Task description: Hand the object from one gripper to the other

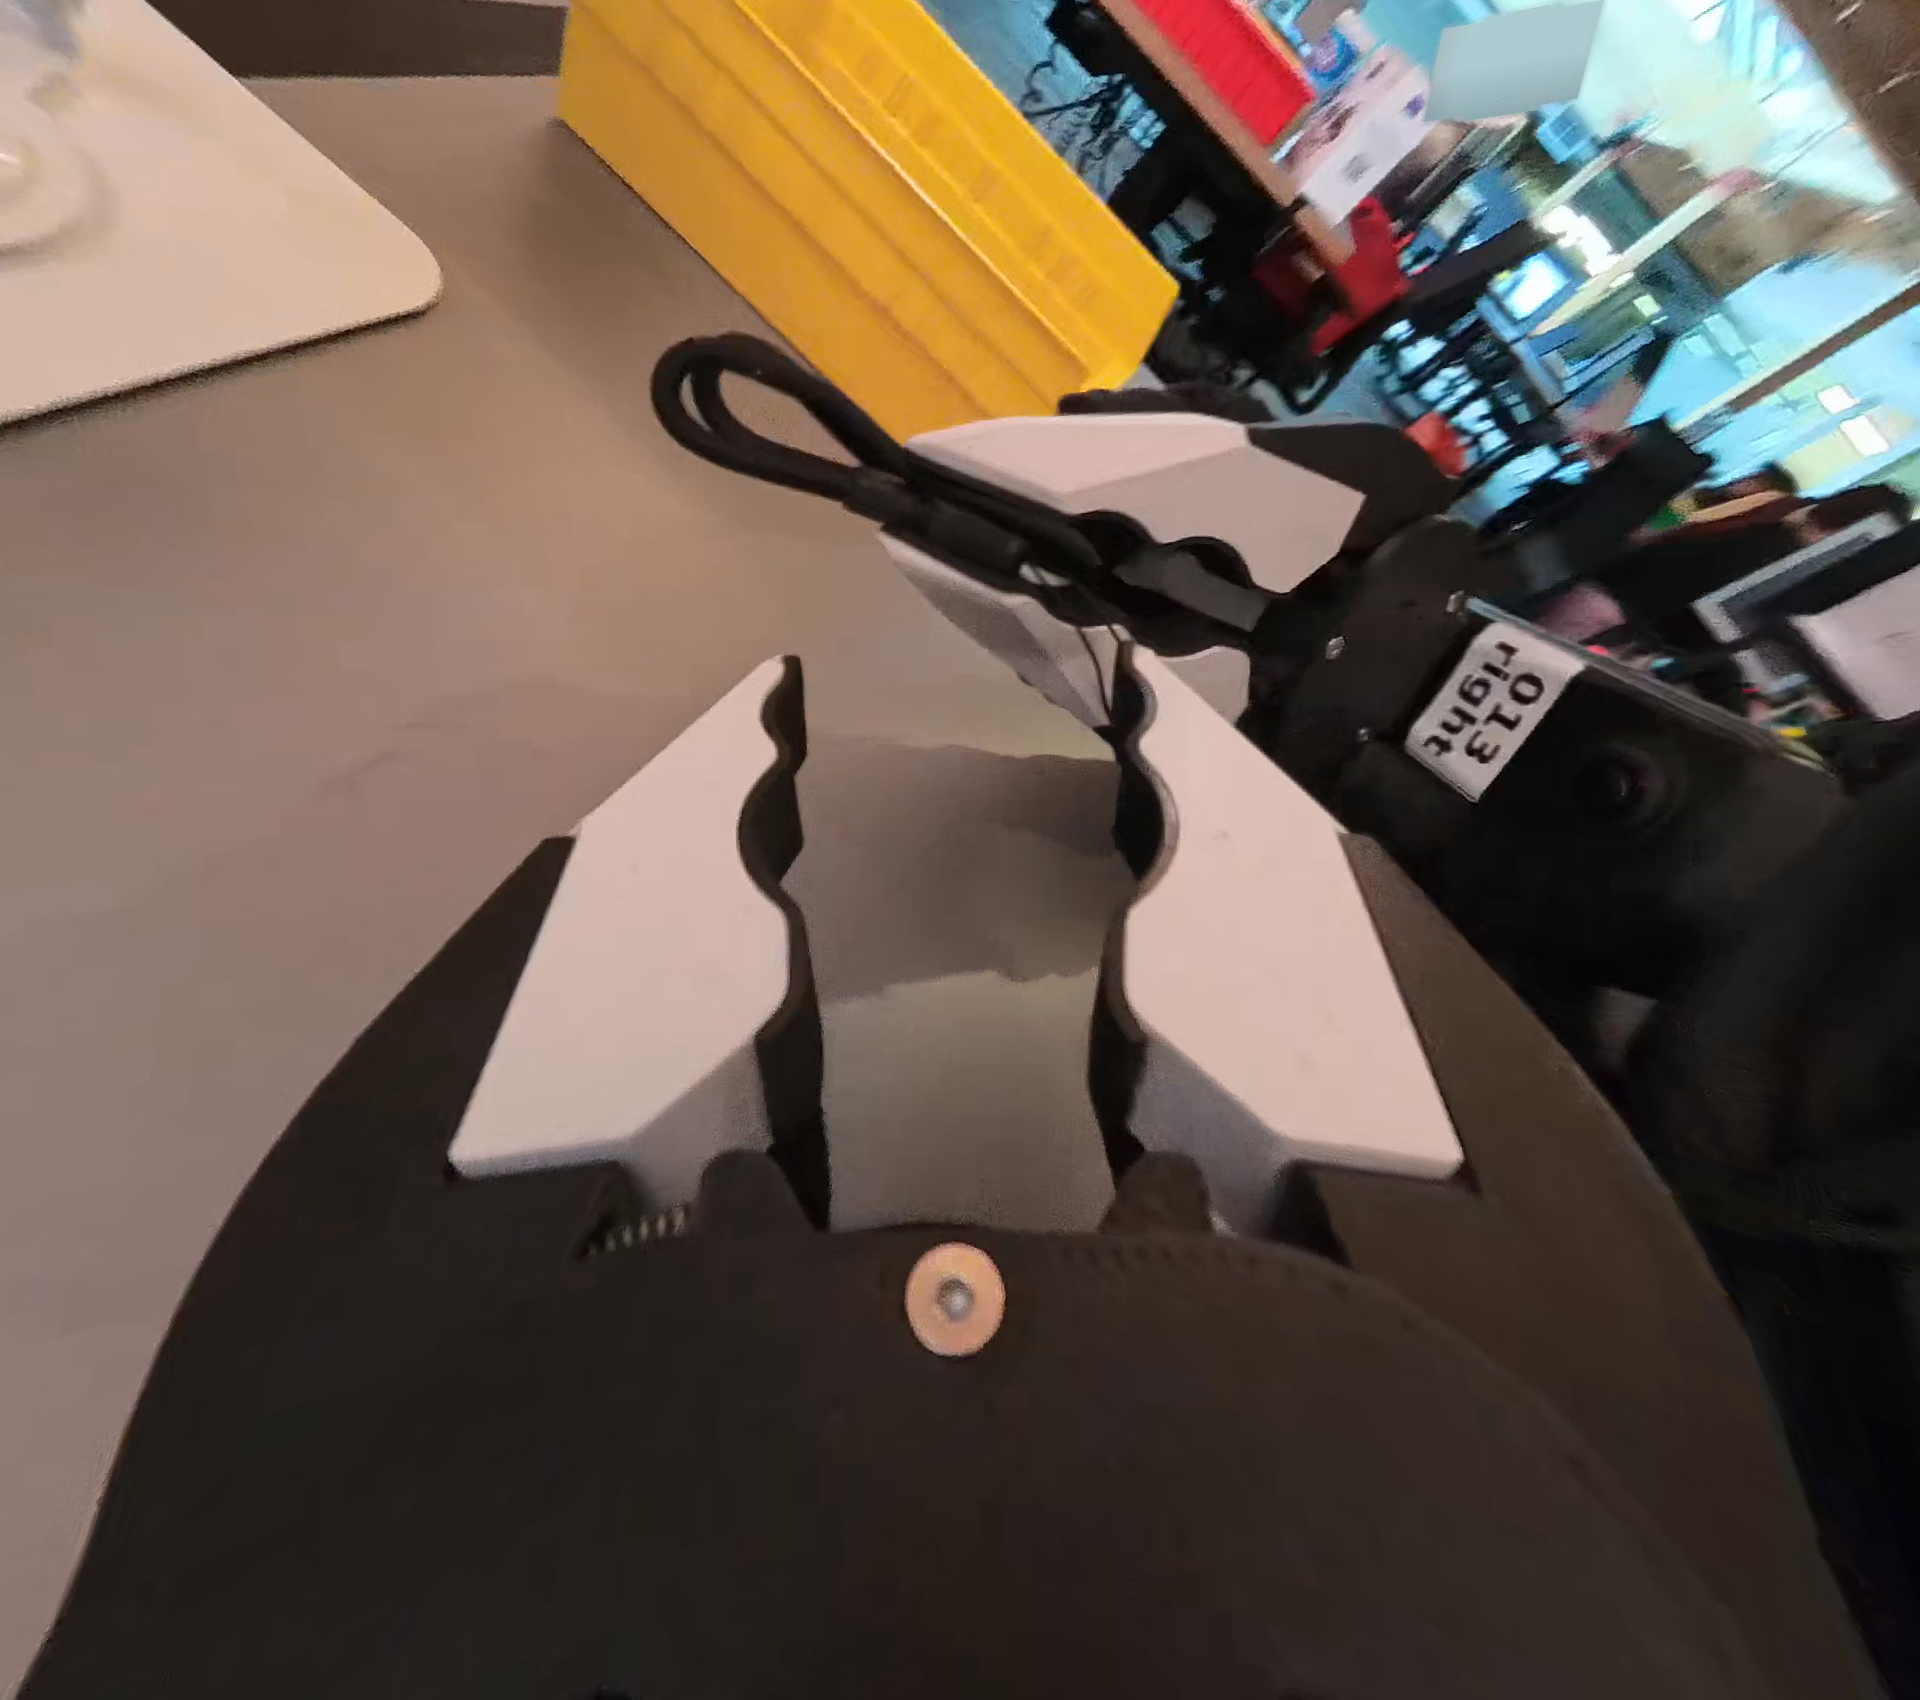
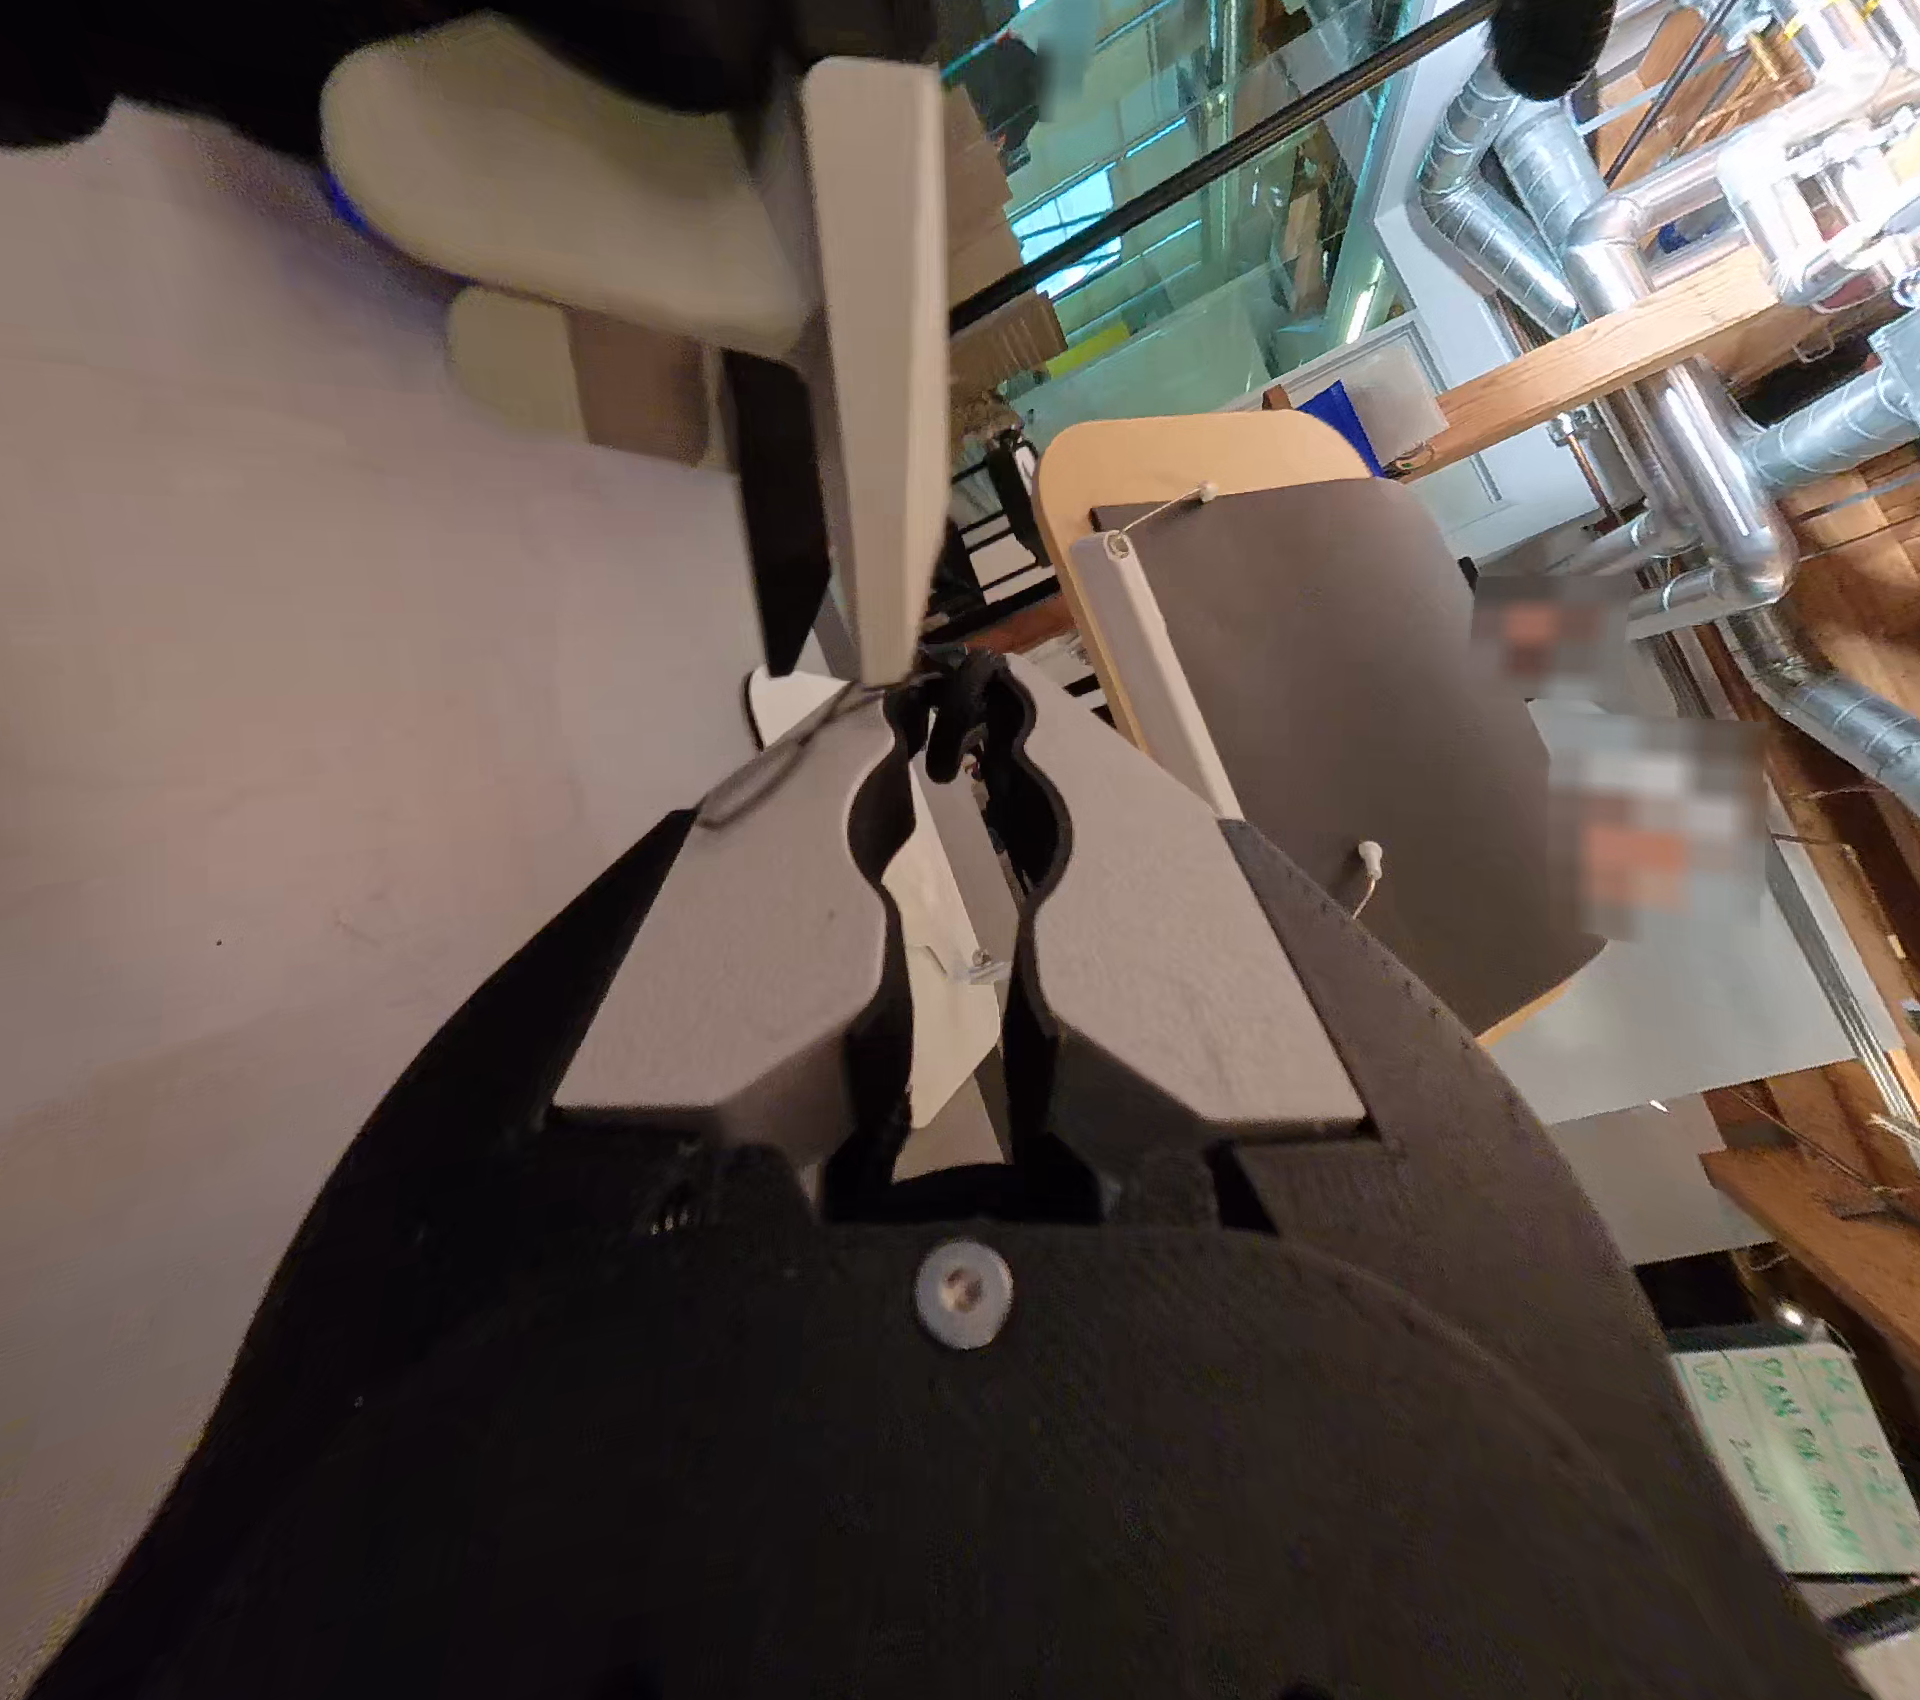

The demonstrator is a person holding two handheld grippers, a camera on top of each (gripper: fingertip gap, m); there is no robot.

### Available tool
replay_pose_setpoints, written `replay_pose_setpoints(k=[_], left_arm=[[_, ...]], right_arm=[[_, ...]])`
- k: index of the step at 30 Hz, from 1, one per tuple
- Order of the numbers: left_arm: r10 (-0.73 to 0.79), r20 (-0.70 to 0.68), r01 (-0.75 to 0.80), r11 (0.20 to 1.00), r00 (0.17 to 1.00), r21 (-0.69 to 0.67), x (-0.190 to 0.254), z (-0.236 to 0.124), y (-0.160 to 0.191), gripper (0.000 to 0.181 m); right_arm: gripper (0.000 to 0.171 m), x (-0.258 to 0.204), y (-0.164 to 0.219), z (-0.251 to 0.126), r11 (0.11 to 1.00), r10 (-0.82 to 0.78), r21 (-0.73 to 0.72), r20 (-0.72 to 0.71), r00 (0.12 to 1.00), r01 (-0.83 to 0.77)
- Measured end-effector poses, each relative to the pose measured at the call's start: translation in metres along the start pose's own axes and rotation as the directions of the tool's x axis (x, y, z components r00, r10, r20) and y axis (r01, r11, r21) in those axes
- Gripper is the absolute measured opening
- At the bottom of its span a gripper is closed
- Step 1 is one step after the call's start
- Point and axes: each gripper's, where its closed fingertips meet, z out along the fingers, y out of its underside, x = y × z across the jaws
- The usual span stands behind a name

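Observation:
A coiled black cable (image 1: 748, 403) is held above the grey table (image 1: 312, 663); its loop sticks out to the left. My right gripper (image 1: 909, 497) is shut on the cable's bundled middle and comes in from the right. My left gripper (image 1: 956, 663) is open and empty, just below and in front of the right gripper; its right fingertip is close to the right gripper's lower finger. In the right wrist view the right gripper (image 2: 951, 705) pinches the cable (image 2: 951, 741) at its tips, and one of the left gripper's white fingers (image 2: 883, 403) points down at those tips.
A stack of yellow bins (image 1: 831, 144) stands on the table behind the cable. A white board (image 1: 208, 248) with a clear glass (image 1: 31, 40) on it lies at the left. Farther tables with a red bin (image 1: 1216, 19) are at the back. Both grippers' tips are close together, under 4 cm apart.

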Motion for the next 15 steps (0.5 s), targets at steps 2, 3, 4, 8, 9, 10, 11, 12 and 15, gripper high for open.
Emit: replay_pose_setpoints(k=[2,3,4,8,9,10,11,12,15], left_arm=[[0.035,0.05,-0.035,0.999,0.998,-0.011,0.001,-0.001,-0.002,0.058],[0.055,0.087,-0.055,0.998,0.995,-0.011,-0.001,-0.002,-0.005,0.059],[0.075,0.116,-0.074,0.997,0.99,-0.012,-0.002,-0.002,-0.007,0.057],[0.098,0.161,-0.092,0.995,0.982,-0.043,-0.001,0.004,-0.004,0.057],[0.112,0.195,-0.102,0.993,0.974,-0.061,-0.006,0.005,-0.002,0.057],[0.132,0.23,-0.12,0.991,0.964,-0.062,-0.01,0.005,-0.002,0.055],[0.142,0.252,-0.132,0.99,0.957,-0.057,-0.013,0.005,-0.004,0.052],[0.151,0.269,-0.143,0.988,0.951,-0.049,-0.014,0.004,-0.006,0.049],[0.207,0.303,-0.19,0.978,0.93,-0.084,-0.014,0.006,-0.006,0.04]], right_arm=[[0.008,-0.005,0.002,0.002,0.999,-0.025,-0.022,0.012,1.0,0.025],[0.008,-0.007,0.003,0.003,0.999,-0.035,-0.027,0.014,0.999,0.036],[0.008,-0.008,0.004,0.004,0.998,-0.042,-0.035,0.016,0.999,0.043],[0.008,-0.011,0.007,0.006,0.997,-0.054,-0.061,0.022,0.998,0.056],[0.008,-0.011,0.007,0.006,0.996,-0.055,-0.068,0.022,0.998,0.056],[0.008,-0.012,0.007,0.006,0.996,-0.059,-0.069,0.025,0.998,0.061],[0.008,-0.012,0.006,0.006,0.995,-0.067,-0.069,0.024,0.997,0.068],[0.008,-0.012,0.006,0.006,0.995,-0.073,-0.073,0.022,0.997,0.074],[0.008,-0.013,0.004,0.007,0.993,-0.084,-0.083,0.018,0.996,0.086]])
